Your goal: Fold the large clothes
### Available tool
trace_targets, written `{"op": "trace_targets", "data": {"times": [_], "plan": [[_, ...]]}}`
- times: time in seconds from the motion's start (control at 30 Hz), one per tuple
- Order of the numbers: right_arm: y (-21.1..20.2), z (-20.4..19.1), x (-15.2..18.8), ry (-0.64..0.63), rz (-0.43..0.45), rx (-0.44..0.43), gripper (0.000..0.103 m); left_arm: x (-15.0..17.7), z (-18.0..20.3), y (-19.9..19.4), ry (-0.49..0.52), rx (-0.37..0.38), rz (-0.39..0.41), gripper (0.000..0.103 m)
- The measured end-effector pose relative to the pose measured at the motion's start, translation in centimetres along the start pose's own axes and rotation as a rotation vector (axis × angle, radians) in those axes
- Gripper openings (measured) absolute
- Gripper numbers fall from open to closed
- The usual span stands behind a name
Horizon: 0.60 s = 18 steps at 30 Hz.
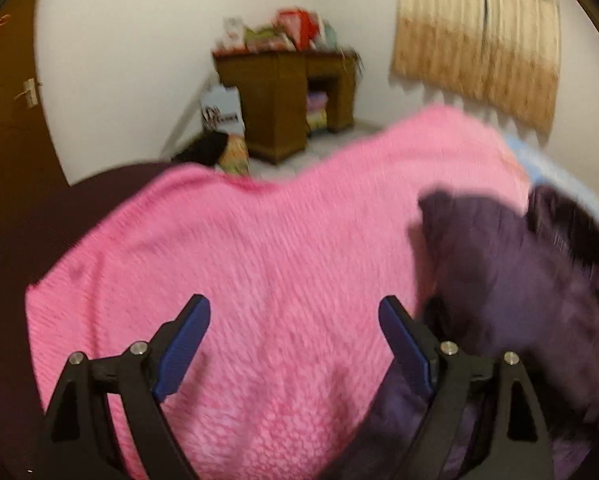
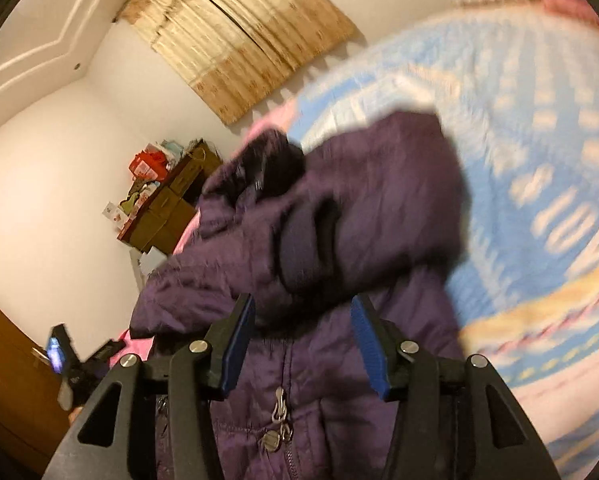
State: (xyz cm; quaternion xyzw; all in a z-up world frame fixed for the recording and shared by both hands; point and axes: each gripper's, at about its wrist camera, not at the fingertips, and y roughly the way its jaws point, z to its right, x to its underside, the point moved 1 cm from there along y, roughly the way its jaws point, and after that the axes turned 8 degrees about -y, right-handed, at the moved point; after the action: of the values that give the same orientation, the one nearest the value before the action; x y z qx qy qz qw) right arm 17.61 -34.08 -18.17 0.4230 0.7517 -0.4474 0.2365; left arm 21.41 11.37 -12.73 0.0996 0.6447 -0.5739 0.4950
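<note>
A dark purple padded jacket (image 2: pixel 339 208) with a black furry collar (image 2: pixel 271 160) lies bunched on the bed; its zipper (image 2: pixel 279 404) shows between my right fingers. My right gripper (image 2: pixel 303 312) is open just above the jacket, holding nothing. In the left wrist view the jacket (image 1: pixel 511 280) lies at the right on a pink blanket (image 1: pixel 259 248). My left gripper (image 1: pixel 295 312) is open over the pink blanket, left of the jacket; its right finger (image 1: pixel 403 340) is at the jacket's edge. Both views are blurred.
A light blue patterned blanket (image 2: pixel 539 152) covers the bed beyond the jacket. A wooden desk (image 1: pixel 287 96) piled with things stands in the far corner. A beige curtain (image 1: pixel 479 36) hangs on the wall. A brown door (image 1: pixel 7 128) is at the left.
</note>
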Motion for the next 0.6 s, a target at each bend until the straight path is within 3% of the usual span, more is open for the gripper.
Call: {"op": "trace_targets", "data": {"times": [0.13,0.17,0.2,0.27,0.37,0.43,0.53,0.6], "plan": [[-0.5,-1.9,-3.2,-0.088,0.052,0.012,0.049,-1.8,2.6,-1.3,0.040,0.079,0.036,0.089],[0.0,-2.5,-4.2,-0.119,0.049,0.012,0.044,-1.9,4.1,-1.6,0.068,0.101,0.038,0.089],[0.5,-3.2,-4.6,-0.141,0.047,0.010,0.032,-1.9,5.6,-1.8,0.096,0.128,0.041,0.089],[2.5,-4.0,-6.0,-0.151,0.028,0.007,0.030,-2.1,7.5,-1.5,0.134,0.168,0.041,0.089],[6.0,-4.0,-6.9,-0.138,-0.007,0.001,0.030,-1.2,10.8,-0.4,0.198,0.140,0.042,0.089],[8.9,-3.5,-6.3,-0.115,-0.079,-0.020,0.030,-0.6,11.3,0.9,0.229,0.088,0.016,0.089],[12.0,-3.2,-3.4,-0.136,-0.186,-0.012,0.031,1.0,10.3,3.0,0.214,0.036,-0.052,0.090],[12.0,-3.5,-2.6,-0.197,-0.159,-0.003,0.031,2.0,9.2,3.9,0.200,0.021,-0.073,0.093]]}}
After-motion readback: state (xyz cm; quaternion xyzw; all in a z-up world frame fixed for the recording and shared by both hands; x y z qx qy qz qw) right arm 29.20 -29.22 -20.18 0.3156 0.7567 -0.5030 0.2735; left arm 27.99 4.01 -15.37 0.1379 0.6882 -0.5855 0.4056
